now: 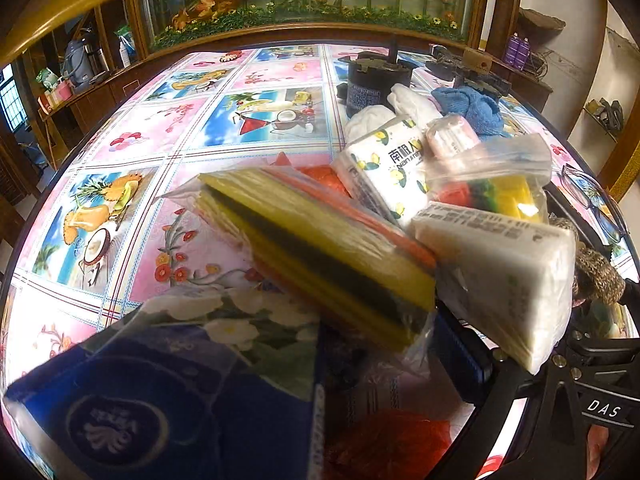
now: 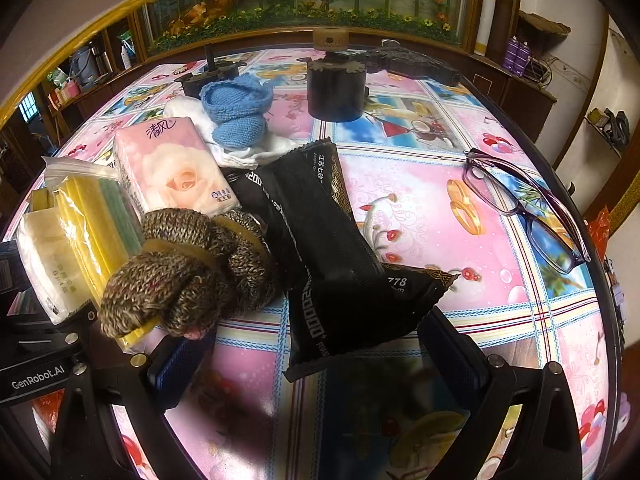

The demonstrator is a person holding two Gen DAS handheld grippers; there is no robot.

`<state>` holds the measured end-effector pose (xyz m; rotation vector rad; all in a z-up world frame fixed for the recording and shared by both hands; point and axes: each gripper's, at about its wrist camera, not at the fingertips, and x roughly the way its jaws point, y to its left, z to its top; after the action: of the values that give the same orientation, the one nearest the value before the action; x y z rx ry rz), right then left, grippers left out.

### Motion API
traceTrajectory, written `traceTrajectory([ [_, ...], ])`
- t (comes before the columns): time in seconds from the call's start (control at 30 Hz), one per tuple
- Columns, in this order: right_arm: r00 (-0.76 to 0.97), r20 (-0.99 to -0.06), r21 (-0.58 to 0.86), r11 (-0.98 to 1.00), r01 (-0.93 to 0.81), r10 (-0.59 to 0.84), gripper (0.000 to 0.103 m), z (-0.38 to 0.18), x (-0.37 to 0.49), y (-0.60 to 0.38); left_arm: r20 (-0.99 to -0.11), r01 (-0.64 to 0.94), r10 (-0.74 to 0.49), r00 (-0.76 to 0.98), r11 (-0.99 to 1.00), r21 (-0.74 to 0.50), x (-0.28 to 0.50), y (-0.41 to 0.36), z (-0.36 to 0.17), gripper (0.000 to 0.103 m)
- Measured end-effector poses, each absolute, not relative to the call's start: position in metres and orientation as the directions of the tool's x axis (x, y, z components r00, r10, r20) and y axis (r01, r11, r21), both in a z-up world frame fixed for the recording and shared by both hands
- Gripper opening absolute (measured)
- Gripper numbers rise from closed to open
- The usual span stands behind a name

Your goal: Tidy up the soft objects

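The right gripper (image 2: pixel 308 354) stands wide open and empty around the near end of the black packet (image 2: pixel 332 248), whose long axis runs away toward the table's far edge, while the left gripper (image 1: pixel 400 360) seems clamped on the bagged sponges (image 1: pixel 320 252).

In the right wrist view the knitted bundle (image 2: pixel 188 268) lies left of the long packet (image 2: pixel 332 248), touching it, with the rose tissue pack (image 2: pixel 172 164) just behind the bundle and the bagged sponges (image 2: pixel 96 224) to its left. Behind the tissue pack sits the knitted hat (image 2: pixel 238 110) on a folded cloth (image 2: pixel 256 148). The glasses (image 2: pixel 528 204) lie well apart to the right on the surface (image 2: pixel 420 184), and a cylinder (image 2: pixel 337 90) stands far behind.
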<state>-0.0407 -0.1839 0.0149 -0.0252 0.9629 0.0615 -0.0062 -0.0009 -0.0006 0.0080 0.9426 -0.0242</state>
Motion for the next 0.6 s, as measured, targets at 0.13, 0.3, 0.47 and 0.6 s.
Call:
traceTrajectory([
  [0.13, 0.570, -0.821, 0.006, 0.998, -0.064, 0.042, 0.102, 0.0149, -0.0409, -0.1840, -0.809, 0.024, -0.017, 0.587, 1.000, -0.004, -0.0062, -0.0013, -0.0008, 0.103],
  [0.3, 0.570, -0.821, 0.006, 0.998, -0.064, 0.042, 0.102, 0.0150, -0.0409, -0.1838, -0.809, 0.024, -0.017, 0.588, 1.000, -0.004, -0.0067, -0.0012, -0.0009, 0.103],
  [0.47, 0.570, -0.820, 0.008, 0.998, -0.064, 0.043, 0.102, 0.0148, -0.0411, -0.1838, -0.809, 0.024, -0.017, 0.588, 1.000, -0.004, -0.0074, -0.0010, -0.0007, 0.103],
  [0.6, 0.573, -0.818, 0.017, 0.998, -0.062, 0.050, 0.102, 0.0150, -0.0415, -0.1852, -0.809, 0.024, -0.017, 0.588, 1.000, -0.004, -0.0076, -0.0008, -0.0007, 0.103],
])
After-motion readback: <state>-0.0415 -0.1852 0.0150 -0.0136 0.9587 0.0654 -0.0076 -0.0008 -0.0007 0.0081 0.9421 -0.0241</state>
